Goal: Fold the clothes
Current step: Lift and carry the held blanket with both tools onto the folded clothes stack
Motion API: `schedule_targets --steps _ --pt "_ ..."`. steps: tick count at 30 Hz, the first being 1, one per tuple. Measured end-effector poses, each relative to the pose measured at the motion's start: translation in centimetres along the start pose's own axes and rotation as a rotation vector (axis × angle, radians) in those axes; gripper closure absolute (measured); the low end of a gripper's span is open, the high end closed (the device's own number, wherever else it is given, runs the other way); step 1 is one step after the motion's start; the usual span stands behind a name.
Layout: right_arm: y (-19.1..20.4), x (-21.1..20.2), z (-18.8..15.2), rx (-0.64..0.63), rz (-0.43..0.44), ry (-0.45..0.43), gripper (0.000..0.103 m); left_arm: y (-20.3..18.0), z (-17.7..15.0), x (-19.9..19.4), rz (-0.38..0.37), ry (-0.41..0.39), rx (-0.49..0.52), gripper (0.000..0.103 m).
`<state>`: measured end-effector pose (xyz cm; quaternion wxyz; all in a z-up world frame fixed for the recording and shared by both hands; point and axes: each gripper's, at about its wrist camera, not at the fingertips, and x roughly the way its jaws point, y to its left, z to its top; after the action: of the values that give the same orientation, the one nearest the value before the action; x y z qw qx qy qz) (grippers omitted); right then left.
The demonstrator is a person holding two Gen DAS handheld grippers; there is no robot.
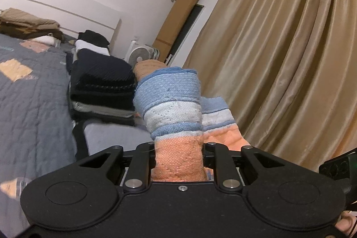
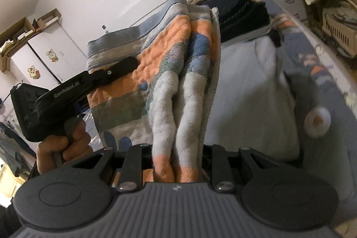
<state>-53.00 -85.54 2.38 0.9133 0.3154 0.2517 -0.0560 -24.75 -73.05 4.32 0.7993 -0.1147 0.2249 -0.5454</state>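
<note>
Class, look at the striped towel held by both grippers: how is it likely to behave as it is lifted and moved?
The striped towel probably flops: it bunches into soft folds where the right gripper pinches it. It likely sags between grips, since the left gripper holds another part. Its fluffy pile suggests little slipping.

We are in a home bedroom: a bed under a grey quilted cover with orange patches carries a stack of dark folded garments. Long tan satin curtains hang to one side, a small white box fan stands by the wall, and white wardrobe doors with cartoon mouse stickers stand opposite.
</note>
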Motion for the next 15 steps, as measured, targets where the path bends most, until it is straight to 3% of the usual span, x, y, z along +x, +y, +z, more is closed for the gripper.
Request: schedule_targets --steps 4,10,15 --pt "-1.7 1.9 2.2 0.000 -0.020 0.004 0.080 0.6 1.1 3.8 0.002 0.028 0.026 0.085" --pt "-4.9 5.7 3.5 -0.014 -0.076 0.043 0.078 3.3 -0.2 8.9 0.038 0.104 0.026 0.085" --pt "-6.6 7.2 3.0 -0.051 -0.152 0.041 0.066 5.3 -1.5 12.0 0.066 0.153 0.023 0.085"
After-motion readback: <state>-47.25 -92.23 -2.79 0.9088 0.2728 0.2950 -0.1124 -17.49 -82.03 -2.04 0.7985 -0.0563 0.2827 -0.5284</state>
